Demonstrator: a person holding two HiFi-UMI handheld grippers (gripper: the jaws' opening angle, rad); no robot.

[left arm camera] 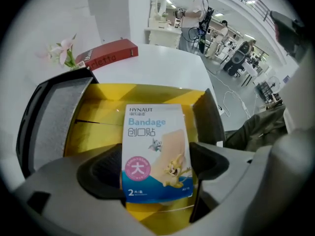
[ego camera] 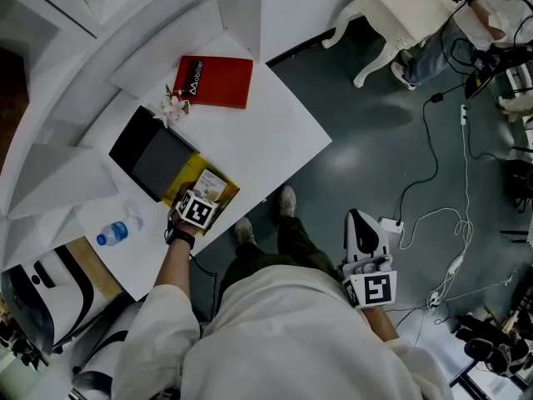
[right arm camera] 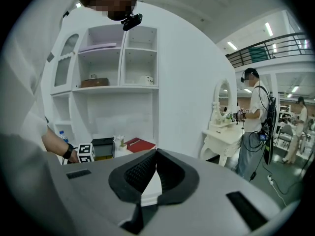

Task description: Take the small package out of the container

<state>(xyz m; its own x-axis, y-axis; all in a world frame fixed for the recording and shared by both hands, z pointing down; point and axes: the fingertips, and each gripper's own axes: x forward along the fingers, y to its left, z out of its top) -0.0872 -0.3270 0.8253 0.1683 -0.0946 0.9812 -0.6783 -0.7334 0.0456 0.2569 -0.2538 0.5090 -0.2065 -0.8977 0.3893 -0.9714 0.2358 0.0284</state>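
The small package [left arm camera: 156,151] is a white and blue flat pack printed "Bandage". It stands between the jaws of my left gripper [left arm camera: 157,173], which is shut on its lower part. Behind it is the container [left arm camera: 96,122], a yellow-lined box with its black lid [left arm camera: 51,114] swung open to the left. In the head view my left gripper [ego camera: 200,209] sits over the yellow box [ego camera: 223,197] at the table's near edge. My right gripper [ego camera: 360,223] is held off the table to the right, over the floor. Its jaws [right arm camera: 156,154] are shut with nothing between them.
A red book [ego camera: 215,82] and a small flower sprig [ego camera: 173,105] lie behind the box on the white table [ego camera: 275,132]. A water bottle [ego camera: 112,234] lies to the left. Cables [ego camera: 450,223] run over the floor at right, and a white dresser [ego camera: 391,15] stands beyond.
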